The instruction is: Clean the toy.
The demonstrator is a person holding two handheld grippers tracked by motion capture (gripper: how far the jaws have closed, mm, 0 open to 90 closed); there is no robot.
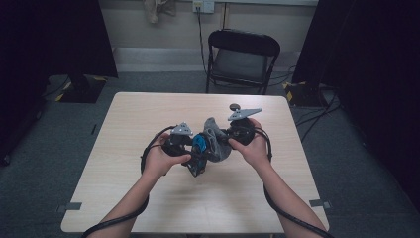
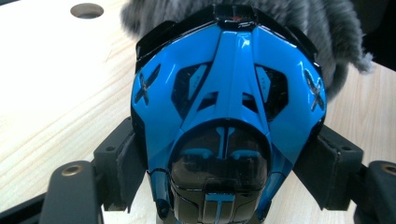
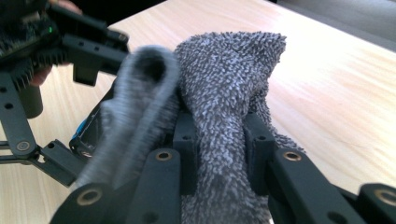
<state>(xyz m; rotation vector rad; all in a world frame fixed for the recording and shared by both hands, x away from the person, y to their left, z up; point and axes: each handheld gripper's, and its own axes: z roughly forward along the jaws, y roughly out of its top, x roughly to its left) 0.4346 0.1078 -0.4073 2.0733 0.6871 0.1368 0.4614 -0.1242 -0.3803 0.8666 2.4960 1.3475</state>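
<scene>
Left gripper (image 1: 194, 152): jaws clamped a blue-black toy (image 2: 226, 116).
Right gripper (image 1: 225, 141): jaws pinched a grey cloth (image 3: 219, 116).
Table (image 1: 148, 106): bare wood all around, edges well apart.

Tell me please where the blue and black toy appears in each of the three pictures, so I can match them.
High view: the blue and black toy is at table centre, between the two hands.
Left gripper view: it fills the middle, clamped between the black jaws.
Right gripper view: a blue edge peeks out at left, behind the cloth.
Shared landmark: the grey cloth.
</scene>
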